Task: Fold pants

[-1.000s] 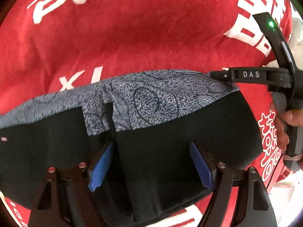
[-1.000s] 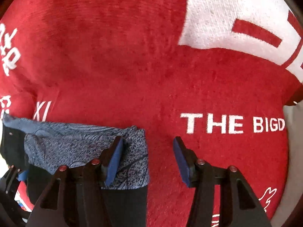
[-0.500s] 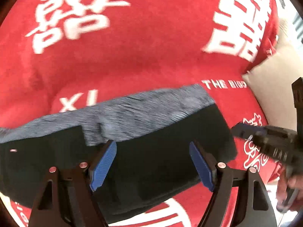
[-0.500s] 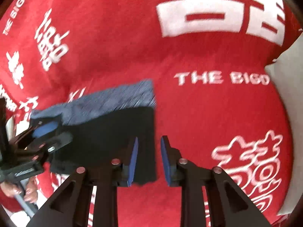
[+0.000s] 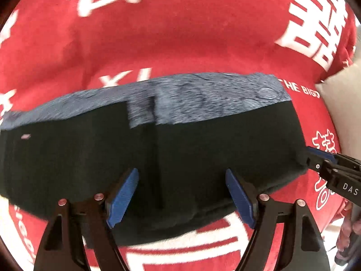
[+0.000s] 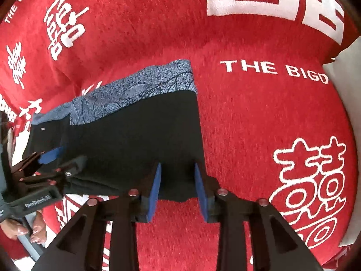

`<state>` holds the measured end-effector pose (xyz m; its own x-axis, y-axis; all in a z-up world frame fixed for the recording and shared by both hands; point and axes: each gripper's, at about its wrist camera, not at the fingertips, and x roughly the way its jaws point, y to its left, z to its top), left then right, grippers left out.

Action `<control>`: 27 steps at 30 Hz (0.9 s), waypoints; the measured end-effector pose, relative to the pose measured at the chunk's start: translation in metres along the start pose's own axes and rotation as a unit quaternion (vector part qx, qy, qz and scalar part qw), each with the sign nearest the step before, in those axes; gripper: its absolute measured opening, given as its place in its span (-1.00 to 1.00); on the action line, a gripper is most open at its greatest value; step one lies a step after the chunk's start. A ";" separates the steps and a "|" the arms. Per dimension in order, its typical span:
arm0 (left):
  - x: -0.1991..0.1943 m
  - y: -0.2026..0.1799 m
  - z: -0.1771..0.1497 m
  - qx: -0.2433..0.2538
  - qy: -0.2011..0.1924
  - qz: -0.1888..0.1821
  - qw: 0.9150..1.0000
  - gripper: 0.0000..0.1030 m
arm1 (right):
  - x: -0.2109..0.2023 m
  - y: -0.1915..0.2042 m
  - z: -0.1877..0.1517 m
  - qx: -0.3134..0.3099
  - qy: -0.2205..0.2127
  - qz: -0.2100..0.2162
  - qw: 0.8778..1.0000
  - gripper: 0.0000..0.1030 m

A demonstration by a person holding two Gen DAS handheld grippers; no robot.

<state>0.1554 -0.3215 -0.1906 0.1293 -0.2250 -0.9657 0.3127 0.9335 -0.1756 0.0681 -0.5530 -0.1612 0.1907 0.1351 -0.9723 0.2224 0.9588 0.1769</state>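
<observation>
The pants (image 5: 203, 149) lie folded flat on the red blanket, black cloth with a grey-blue patterned band (image 5: 203, 99) along the far edge. My left gripper (image 5: 181, 174) hovers open over the black cloth near its front edge, its pads not pressing on anything. In the right wrist view the pants (image 6: 135, 135) reach left and my left gripper (image 6: 65, 158) shows over their left part. My right gripper (image 6: 177, 169) stands at the pants' near right corner with its jaws opening. The cloth's corner lies flat between the pads, unpinched. From the left wrist view, the right gripper (image 5: 313, 158) touches the pants' right edge.
The red blanket (image 6: 248, 124) has white characters and the words "THE BIGD" (image 6: 273, 70). A pale cushion (image 6: 347, 79) borders it on the right. A person's hand (image 6: 24, 230) grips the left tool's handle at the lower left.
My right gripper came from the patterned band's far right corner to the pants' near right corner; its jaws narrowed, then widened a little. The left gripper stayed open and shifted slightly.
</observation>
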 end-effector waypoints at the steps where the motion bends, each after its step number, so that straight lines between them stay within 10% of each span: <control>1: -0.004 0.001 -0.003 -0.005 -0.001 0.001 1.000 0.56 | 0.000 0.001 0.000 -0.002 0.004 -0.002 1.000 -0.15; 14: -0.041 0.066 -0.058 -0.130 -0.017 -0.007 0.991 0.57 | -0.023 0.041 -0.005 -0.054 0.012 -0.012 0.998 -0.01; 16: -0.043 0.075 -0.063 -0.140 -0.025 -0.015 0.990 0.90 | -0.025 0.058 -0.007 -0.069 0.011 -0.007 0.998 0.04; 22: -0.051 0.108 -0.066 -0.151 -0.034 -0.020 0.988 0.91 | -0.016 0.105 -0.014 -0.087 0.023 -0.006 0.996 0.11; 27: -0.052 0.139 -0.071 -0.163 -0.024 -0.010 0.986 0.90 | 0.003 0.141 -0.014 -0.097 0.034 -0.025 0.994 0.48</control>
<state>0.1250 -0.1601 -0.1789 0.1723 -0.2494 -0.9530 -0.0033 0.9673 -0.2537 0.0867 -0.4141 -0.1411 0.1173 0.0961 -0.9884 0.0392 0.9941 0.1013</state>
